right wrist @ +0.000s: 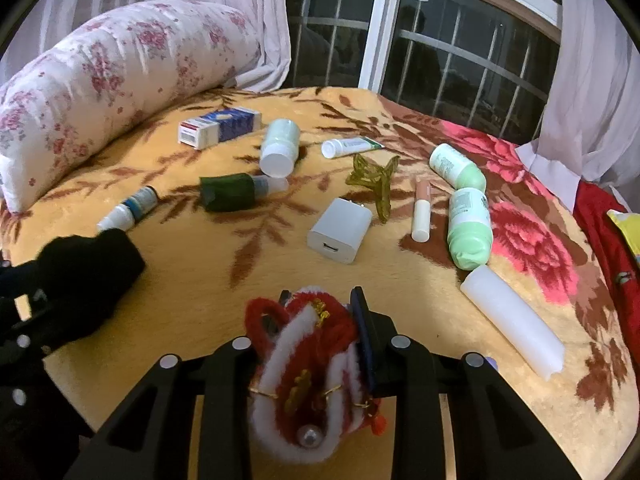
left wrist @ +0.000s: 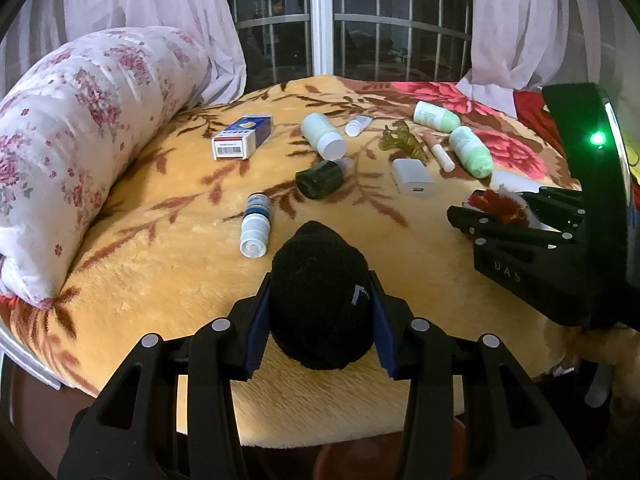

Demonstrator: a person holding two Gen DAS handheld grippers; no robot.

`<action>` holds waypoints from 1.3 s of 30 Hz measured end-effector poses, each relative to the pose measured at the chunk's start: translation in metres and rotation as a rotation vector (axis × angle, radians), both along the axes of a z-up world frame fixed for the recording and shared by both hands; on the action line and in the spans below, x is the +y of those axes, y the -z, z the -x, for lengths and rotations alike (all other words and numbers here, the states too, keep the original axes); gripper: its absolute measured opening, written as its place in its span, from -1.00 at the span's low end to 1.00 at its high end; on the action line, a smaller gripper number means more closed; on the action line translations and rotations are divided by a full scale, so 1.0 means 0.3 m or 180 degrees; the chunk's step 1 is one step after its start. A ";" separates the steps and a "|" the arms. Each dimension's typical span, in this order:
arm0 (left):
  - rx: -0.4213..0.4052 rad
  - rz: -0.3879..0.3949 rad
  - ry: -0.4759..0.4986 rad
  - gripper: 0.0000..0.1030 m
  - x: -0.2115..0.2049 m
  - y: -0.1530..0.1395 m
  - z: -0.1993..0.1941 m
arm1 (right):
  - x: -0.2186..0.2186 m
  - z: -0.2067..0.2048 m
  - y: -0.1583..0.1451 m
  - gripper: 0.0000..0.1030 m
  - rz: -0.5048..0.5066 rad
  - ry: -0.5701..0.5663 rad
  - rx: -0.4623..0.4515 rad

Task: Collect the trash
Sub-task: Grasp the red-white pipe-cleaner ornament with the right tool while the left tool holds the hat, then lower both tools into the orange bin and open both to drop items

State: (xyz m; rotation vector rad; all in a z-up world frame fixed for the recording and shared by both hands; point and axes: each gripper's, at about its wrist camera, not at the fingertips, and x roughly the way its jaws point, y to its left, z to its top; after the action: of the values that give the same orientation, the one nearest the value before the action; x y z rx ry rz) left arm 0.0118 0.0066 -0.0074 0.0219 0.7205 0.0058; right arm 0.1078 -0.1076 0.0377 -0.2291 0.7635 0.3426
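The left gripper [left wrist: 320, 316] clamps a rolled black knit sock [left wrist: 320, 296] between its blue pads, held just above a yellow floral blanket [left wrist: 168, 264] covering a bed. To its right, the right gripper [right wrist: 316, 332] is closed on a red-and-white fuzzy ornament [right wrist: 308, 376] with gold trim. No earlier frame shows the jaws moving. Just ahead of the right gripper lies a white USB charger [right wrist: 339, 236], with an amber hair claw [right wrist: 374, 184] beyond it. Further out sit a dark green bottle [right wrist: 232, 192], a white-capped pale green bottle [right wrist: 279, 148] and a blue-and-white carton [right wrist: 218, 127]. To the right rest two mint-green bottles [right wrist: 469, 226] and a white cylinder [right wrist: 512, 320]; a floral bolster [right wrist: 100, 80] lies far left.
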 end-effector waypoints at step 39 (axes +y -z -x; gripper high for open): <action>0.1844 0.0064 0.1298 -0.16 -0.083 0.351 0.351 | -0.014 0.628 0.310 -0.40 0.0047 -0.0779 0.1431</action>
State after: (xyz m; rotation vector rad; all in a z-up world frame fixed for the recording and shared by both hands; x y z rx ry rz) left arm -0.0936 -0.0184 -0.1125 0.1559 1.2843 -0.4124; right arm -0.0807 -0.1118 -0.0554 -0.2637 1.1850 0.6330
